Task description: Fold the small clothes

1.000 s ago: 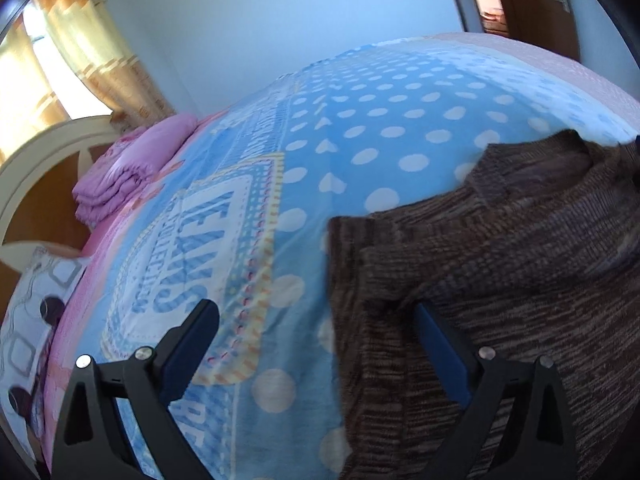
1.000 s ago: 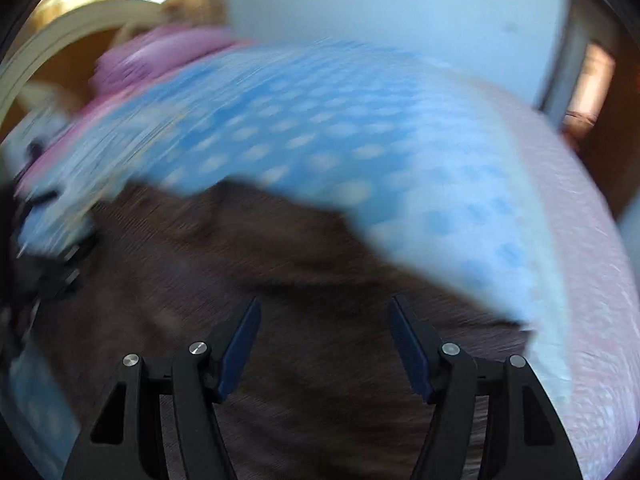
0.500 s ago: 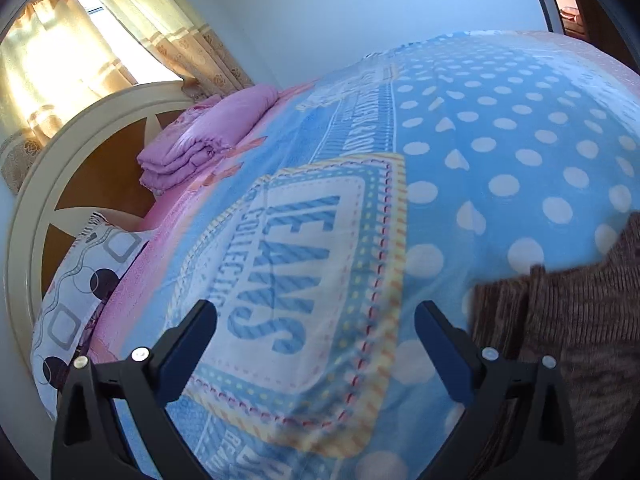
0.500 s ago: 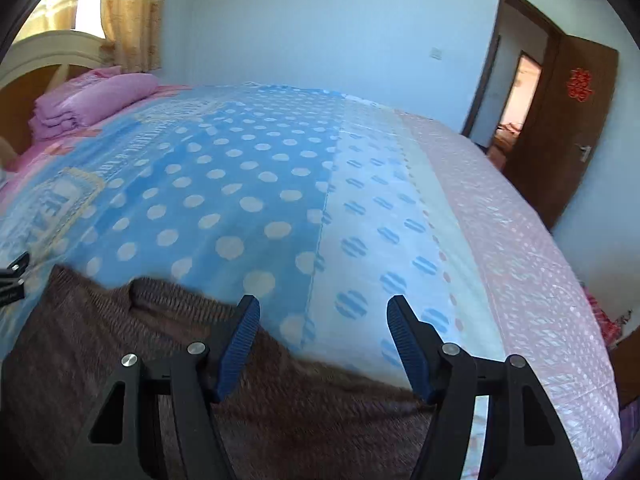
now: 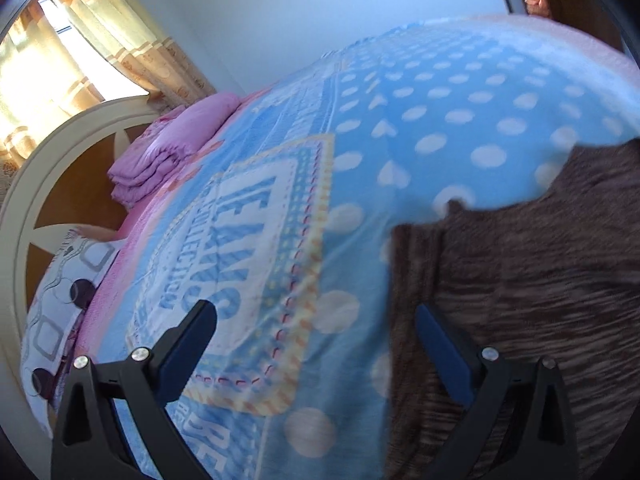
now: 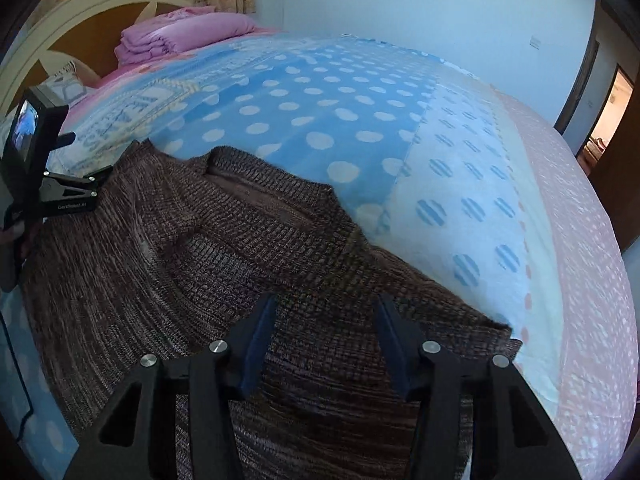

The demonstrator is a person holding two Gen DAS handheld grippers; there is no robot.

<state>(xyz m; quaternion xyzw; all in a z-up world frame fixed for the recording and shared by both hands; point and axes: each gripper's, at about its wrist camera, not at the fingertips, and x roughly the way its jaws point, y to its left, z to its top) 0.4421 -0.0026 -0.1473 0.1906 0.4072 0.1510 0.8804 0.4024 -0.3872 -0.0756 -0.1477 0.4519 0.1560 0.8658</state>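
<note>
- A brown knitted sweater point(image 6: 248, 264) lies spread on a bed, on a blue blanket point(image 6: 320, 116) with white dots; its neckline faces the far side of the bed.
- The right gripper point(image 6: 324, 340) hangs over the sweater near its shoulder edge. Its jaws are closing, with knit showing below the gap, and the pads do not press on it.
- The left gripper point(image 5: 316, 344) has its jaws wide apart and nothing clamped. One finger is over the blanket, the other over the sweater's left edge point(image 5: 404, 320).
- In the right wrist view, the left gripper sits at the sweater's far left corner.
- A folded pink quilt point(image 6: 180, 36) rests by the headboard point(image 6: 80, 8), well apart from the sweater.
- A patterned pillow point(image 5: 60, 304) lies beside the headboard.
</note>
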